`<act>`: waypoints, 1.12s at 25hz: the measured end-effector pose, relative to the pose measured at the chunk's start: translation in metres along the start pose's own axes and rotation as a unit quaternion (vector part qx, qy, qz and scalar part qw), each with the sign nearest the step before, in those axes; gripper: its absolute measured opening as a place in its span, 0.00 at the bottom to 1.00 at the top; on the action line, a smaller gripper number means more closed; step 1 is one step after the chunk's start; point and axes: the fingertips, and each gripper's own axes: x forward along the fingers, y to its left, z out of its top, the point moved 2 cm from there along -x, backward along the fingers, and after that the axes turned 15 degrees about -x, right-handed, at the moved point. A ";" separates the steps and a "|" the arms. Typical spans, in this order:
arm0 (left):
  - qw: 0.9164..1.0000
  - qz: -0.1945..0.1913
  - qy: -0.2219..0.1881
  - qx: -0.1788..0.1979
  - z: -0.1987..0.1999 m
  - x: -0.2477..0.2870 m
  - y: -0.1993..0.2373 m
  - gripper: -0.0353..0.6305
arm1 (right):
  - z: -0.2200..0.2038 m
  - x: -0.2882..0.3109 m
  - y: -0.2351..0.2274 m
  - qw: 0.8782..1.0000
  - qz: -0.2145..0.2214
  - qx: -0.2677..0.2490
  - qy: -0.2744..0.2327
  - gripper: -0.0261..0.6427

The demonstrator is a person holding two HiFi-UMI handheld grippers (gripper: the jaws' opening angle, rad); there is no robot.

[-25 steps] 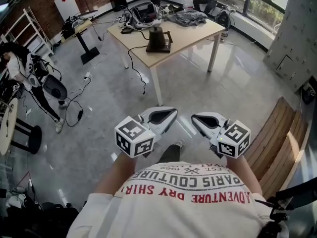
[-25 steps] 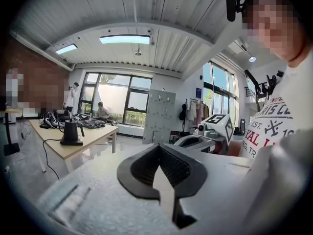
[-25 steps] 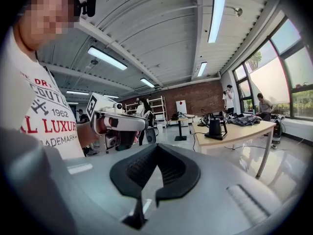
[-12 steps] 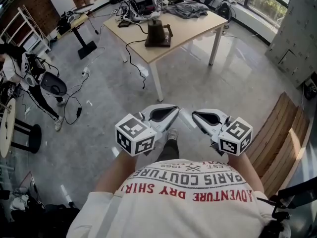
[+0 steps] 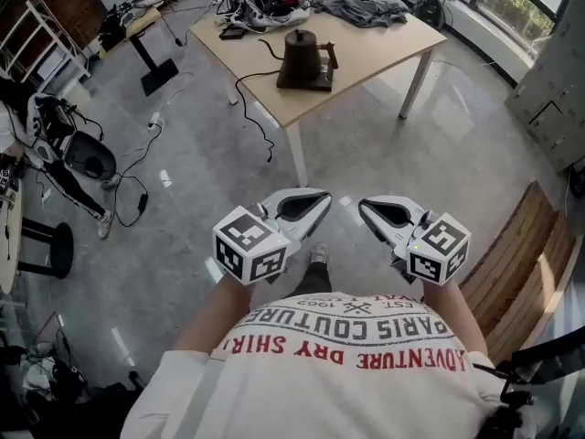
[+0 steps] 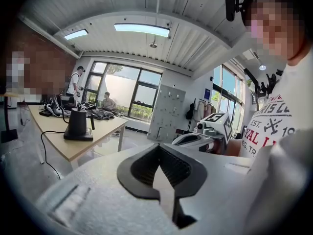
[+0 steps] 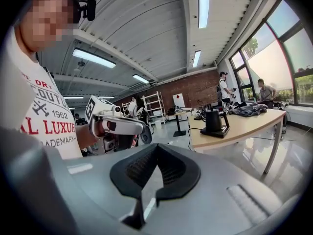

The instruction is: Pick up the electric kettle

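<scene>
The person is holding the left gripper (image 5: 322, 199) and the right gripper (image 5: 366, 207) side by side in front of the chest, above the floor and well apart from the table (image 5: 384, 44). Each gripper's own view is showing its jaws closed together, with nothing between them. The kettle (image 5: 306, 53) is standing upright on its base near the table's front edge. Only the head view is showing the wooden bench (image 5: 512, 263) at the right. The left gripper view is adding a seated person (image 6: 106, 102) by the windows, while the right gripper view is showing a brick wall (image 7: 193, 89) instead.
</scene>
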 end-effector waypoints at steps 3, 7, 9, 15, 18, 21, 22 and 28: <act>1.000 -0.001 0.003 -0.016 0.020 0.014 0.041 0.06 | 0.000 0.031 -0.033 1.000 0.001 0.010 0.011 0.04; 1.000 -0.006 0.005 -0.020 0.055 0.029 0.096 0.06 | 0.011 0.074 -0.084 1.000 -0.006 0.013 0.016 0.04; 1.000 -0.006 0.005 -0.018 0.071 0.035 0.122 0.06 | 0.017 0.094 -0.107 1.000 -0.011 0.008 0.016 0.04; 1.000 -0.005 0.000 -0.010 0.109 0.053 0.175 0.06 | 0.034 0.130 -0.158 1.000 -0.025 -0.008 0.011 0.04; 1.000 -0.006 0.001 -0.011 0.118 0.059 0.189 0.06 | 0.034 0.138 -0.172 1.000 -0.028 -0.007 0.013 0.05; 1.000 -0.005 0.003 -0.015 0.120 0.066 0.198 0.06 | 0.028 0.143 -0.182 0.999 -0.029 0.002 0.015 0.04; 1.000 -0.004 0.003 -0.017 0.120 0.068 0.201 0.06 | 0.026 0.144 -0.185 0.999 -0.028 0.005 0.016 0.04; 1.000 0.003 0.008 -0.027 0.121 0.089 0.219 0.06 | 0.016 0.150 -0.212 0.999 -0.026 0.011 0.016 0.04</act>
